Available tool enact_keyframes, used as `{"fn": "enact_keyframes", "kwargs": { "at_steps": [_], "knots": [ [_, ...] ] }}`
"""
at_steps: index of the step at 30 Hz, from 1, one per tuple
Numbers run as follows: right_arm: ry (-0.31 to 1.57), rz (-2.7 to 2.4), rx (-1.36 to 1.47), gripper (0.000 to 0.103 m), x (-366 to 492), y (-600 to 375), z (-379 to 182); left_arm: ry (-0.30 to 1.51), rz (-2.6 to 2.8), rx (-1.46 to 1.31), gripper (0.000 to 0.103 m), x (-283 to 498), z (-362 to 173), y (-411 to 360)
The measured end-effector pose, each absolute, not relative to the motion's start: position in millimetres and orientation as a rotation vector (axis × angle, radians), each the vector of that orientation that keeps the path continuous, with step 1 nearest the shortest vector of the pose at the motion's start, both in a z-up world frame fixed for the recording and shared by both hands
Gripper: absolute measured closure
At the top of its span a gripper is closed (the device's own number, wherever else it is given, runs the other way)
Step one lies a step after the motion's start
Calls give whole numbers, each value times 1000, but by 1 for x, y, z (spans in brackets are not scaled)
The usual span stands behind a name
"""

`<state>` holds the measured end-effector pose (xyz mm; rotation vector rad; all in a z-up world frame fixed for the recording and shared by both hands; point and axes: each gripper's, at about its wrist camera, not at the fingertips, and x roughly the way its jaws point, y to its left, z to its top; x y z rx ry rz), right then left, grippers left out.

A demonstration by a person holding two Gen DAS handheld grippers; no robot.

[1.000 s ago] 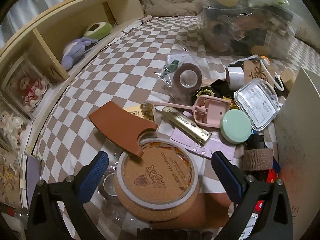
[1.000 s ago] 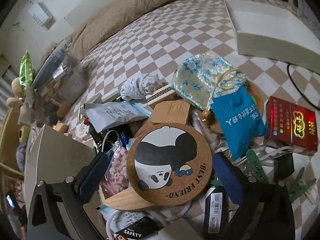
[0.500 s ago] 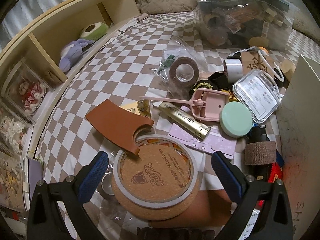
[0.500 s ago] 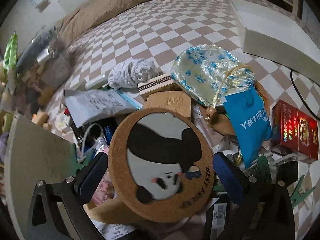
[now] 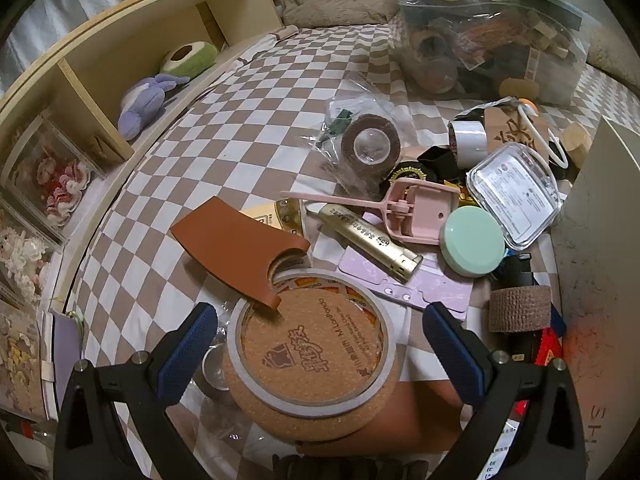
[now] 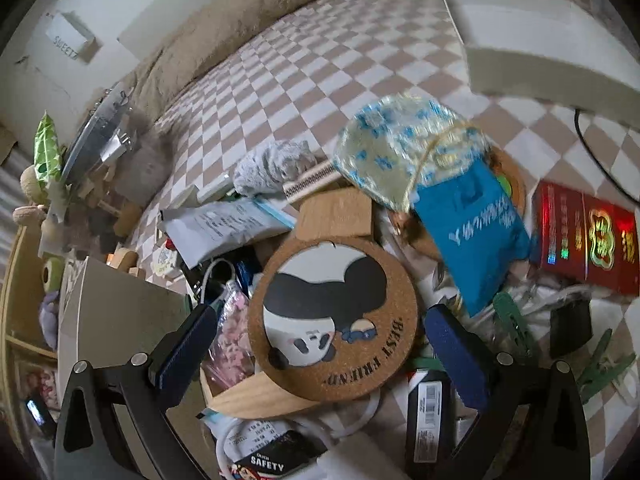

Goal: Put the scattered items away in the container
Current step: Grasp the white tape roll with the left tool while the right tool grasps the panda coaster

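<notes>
Left gripper point(image 5: 320, 344): I saw its jaws standing apart, straddling the cork coaster stack point(image 5: 310, 364) and not touching it.
Cork stack: a tape ring point(image 5: 316, 340) lay on top; a brown leather piece point(image 5: 236, 248) overlapped its rim at 11 o'clock.
Beyond it, 1 o'clock: gold lighter point(image 5: 370, 236), pink clip point(image 5: 412, 210), mint round tin point(image 5: 472, 246), clear lidded box point(image 5: 514, 194), all close together on the checkered cloth point(image 5: 240, 140).
Container, left view: pale wall point(image 5: 600, 260) at 3 o'clock.
Far, 12 o'clock: brown tape roll point(image 5: 372, 144), then a clear bag of odds point(image 5: 480, 40).
Right gripper point(image 6: 320, 340): I noted its jaws apart around the panda coaster point(image 6: 332, 316), with gaps on both sides.
Container, right view: its wall point(image 6: 120, 320) at 9 o'clock.
Beyond the panda coaster: blue pouch point(image 6: 476, 232) at 2 o'clock, floral pouch point(image 6: 400, 144) past it, red box point(image 6: 588, 240) at 3 o'clock.
</notes>
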<state>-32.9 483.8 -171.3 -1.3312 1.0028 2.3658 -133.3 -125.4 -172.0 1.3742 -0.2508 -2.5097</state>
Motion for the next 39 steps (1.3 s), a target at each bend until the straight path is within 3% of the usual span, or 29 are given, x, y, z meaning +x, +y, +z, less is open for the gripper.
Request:
{"fn": "enact_keyframes", "kwargs": {
  "at_steps": [5,12,22,31,35,39],
  "knots": [
    [1058,2329,-1318,0,-34,488,-173,-260,-2521,1376,0,-132,-170,-124],
    [851,2282,-1427,0,-56,468,-188,-276,-2518,1409,0,-134,-174,-123],
    [899,2297,-1369,0,-53,472,-184,-283,-2475,1454,0,-139,-186,-128],
    [948,2318,-1328,14,-47,477,-177,-189,-2486,1441,0,-136,-182,-140],
    [950,2317,-1328,19,-46,478,-178,-260,-2485,1443,11,-136,-183,-132],
    [929,2326,-1325,19,-45,478,-177,-305,-2497,1456,12,-135,-185,-125]
  ]
}}
